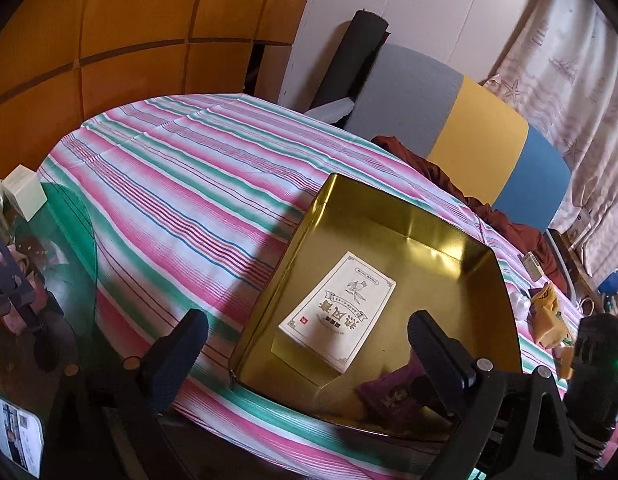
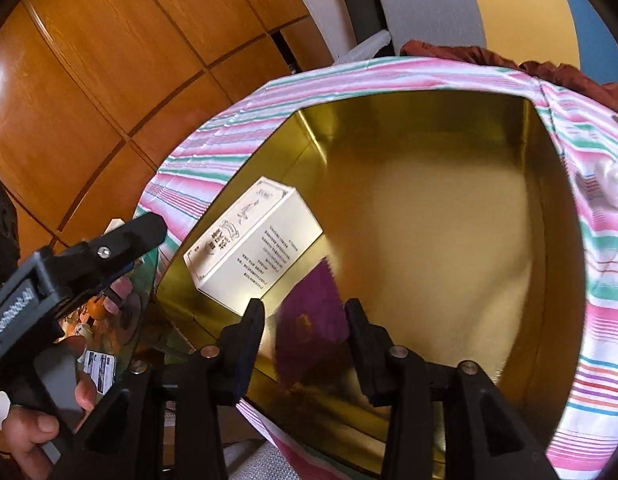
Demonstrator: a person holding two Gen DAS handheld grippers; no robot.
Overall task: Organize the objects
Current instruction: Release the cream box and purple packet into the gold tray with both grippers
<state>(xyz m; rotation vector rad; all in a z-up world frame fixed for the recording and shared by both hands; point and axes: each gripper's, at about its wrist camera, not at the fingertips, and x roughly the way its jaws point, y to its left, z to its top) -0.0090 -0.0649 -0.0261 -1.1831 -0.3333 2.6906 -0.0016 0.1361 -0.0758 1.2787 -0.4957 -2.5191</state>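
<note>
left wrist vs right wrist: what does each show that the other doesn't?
Left wrist only: the yellow packets on the cloth beside the tin, the starfish curtain.
Right wrist only: the person's hand on the left gripper, the white box's printed side.
Both: gold tin on the striped cloth, holding white box and purple packet.

- The cream box (image 1: pixel 338 311) inside the gold tin (image 1: pixel 393 212) has large Chinese characters on its top face, printed over a drawing of a figure. I cannot read these characters with certainty. A small red seal mark stands at one corner.
- On the long side of the same box (image 2: pixel 253 246), in the right wrist view, there are several lines of small dark print. They are too small to read.
- The left gripper (image 2: pixel 127 236) has white letters on its black body; they look like "GenRobot.AI", partly blurred.
</note>
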